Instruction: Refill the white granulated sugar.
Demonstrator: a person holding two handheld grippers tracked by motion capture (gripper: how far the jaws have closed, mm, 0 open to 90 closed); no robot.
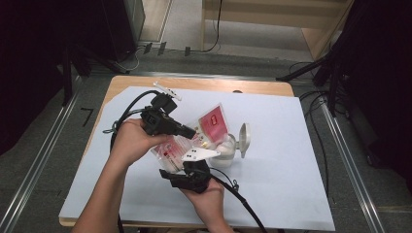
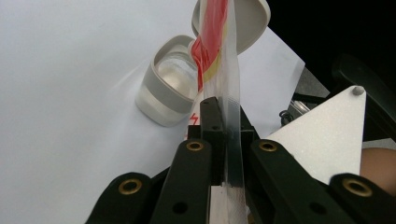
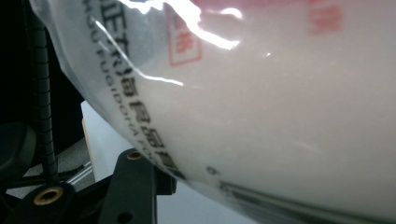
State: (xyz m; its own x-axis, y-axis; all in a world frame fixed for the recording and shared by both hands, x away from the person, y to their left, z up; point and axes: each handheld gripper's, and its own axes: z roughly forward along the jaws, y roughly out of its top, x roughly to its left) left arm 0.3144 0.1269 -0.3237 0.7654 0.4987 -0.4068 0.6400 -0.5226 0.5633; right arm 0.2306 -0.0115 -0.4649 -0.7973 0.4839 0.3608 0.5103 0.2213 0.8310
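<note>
Pinching the clear plastic bag (image 2: 232,93) edge-on, the left tongs (image 2: 227,140) tilt it over the open jar (image 2: 166,86) just ahead — pouring looks underway, unfinished — while the right tongs' (image 1: 187,171) grip can't be told.

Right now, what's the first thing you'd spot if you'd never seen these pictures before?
First, the clear plastic bag with red print, held up over the middle of the table between the left gripper and right gripper. Right beside it, a small grey container stands on the white sheet, lid flipped open.
</note>
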